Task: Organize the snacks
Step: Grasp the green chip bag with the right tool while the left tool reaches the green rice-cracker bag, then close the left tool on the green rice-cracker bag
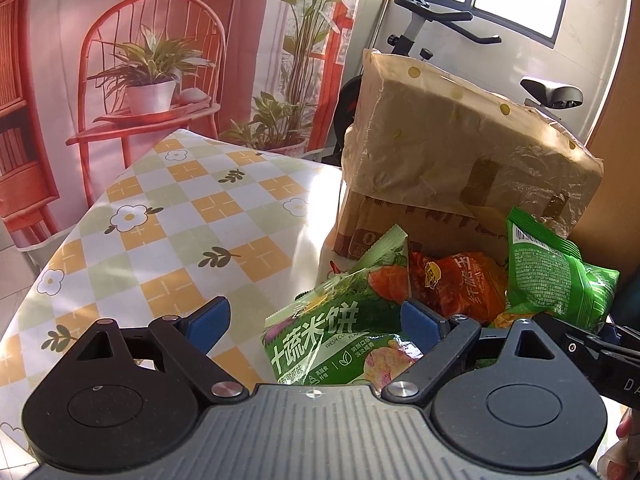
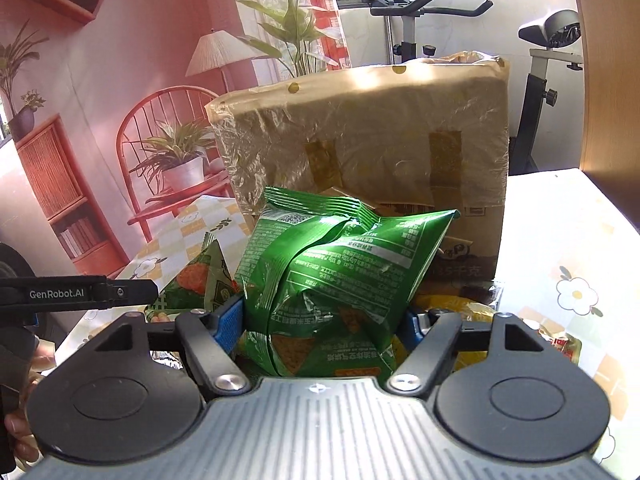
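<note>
My right gripper [image 2: 322, 322] is shut on a green chip bag [image 2: 332, 280], squeezed between its blue pads and held upright; the same bag shows at the right of the left wrist view [image 1: 556, 276]. My left gripper [image 1: 316, 316] is open, its blue pads either side of a green rice-cracker bag [image 1: 332, 340] lying on the table. That bag also shows in the right wrist view [image 2: 192, 284]. An orange-red snack bag [image 1: 456, 284] lies behind it. A yellow snack bag [image 2: 472, 312] lies right of the chip bag.
A cardboard box [image 1: 460, 152] wrapped in clear plastic stands just behind the snacks, also in the right wrist view [image 2: 380, 136]. The checked flower tablecloth [image 1: 180, 220] covers the table to the left. An exercise bike [image 2: 536, 80] stands beyond the table.
</note>
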Demonstrator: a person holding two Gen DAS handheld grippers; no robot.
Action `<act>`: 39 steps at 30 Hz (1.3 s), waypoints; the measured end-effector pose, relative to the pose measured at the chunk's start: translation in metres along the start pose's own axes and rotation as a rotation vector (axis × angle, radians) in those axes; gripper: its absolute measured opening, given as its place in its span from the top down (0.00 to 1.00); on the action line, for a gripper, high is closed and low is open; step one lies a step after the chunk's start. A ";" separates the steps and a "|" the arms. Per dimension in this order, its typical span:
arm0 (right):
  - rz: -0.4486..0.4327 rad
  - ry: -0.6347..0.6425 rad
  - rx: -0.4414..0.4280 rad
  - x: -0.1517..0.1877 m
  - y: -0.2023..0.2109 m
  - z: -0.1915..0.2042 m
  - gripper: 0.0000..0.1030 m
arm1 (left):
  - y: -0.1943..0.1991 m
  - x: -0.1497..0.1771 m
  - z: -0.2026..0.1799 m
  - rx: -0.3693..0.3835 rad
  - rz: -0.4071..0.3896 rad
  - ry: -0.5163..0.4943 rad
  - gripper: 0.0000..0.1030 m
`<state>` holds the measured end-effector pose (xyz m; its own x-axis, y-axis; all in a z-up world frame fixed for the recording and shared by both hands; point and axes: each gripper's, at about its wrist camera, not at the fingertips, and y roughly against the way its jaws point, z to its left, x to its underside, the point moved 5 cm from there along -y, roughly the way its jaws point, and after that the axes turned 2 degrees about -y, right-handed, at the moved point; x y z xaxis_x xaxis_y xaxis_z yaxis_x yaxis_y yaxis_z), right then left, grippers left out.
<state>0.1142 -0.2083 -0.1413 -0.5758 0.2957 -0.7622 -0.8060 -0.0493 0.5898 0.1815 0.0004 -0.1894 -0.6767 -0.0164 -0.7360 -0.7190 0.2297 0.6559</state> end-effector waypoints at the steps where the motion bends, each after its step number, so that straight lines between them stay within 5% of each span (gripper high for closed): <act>1: -0.001 -0.003 -0.002 -0.002 -0.001 -0.001 0.27 | -0.005 -0.001 0.000 0.004 0.022 0.010 0.09; 15: -0.027 -0.023 -0.020 -0.019 -0.001 -0.014 0.27 | -0.051 -0.019 -0.024 -0.077 0.170 -0.083 0.09; 24: -0.024 -0.043 -0.043 -0.020 -0.002 -0.022 0.27 | -0.078 0.000 -0.022 -0.142 0.282 -0.136 0.11; 29: -0.019 -0.044 -0.052 -0.023 -0.005 -0.023 0.27 | -0.066 -0.004 -0.024 -0.132 0.227 -0.212 0.53; 39: -0.031 -0.024 -0.060 -0.026 -0.004 -0.020 0.27 | -0.016 -0.022 -0.016 -0.068 0.058 -0.173 0.60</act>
<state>0.1297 -0.2353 -0.1291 -0.5473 0.3210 -0.7729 -0.8308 -0.0970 0.5481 0.2054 -0.0188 -0.1806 -0.6843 0.1635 -0.7107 -0.6926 0.1592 0.7035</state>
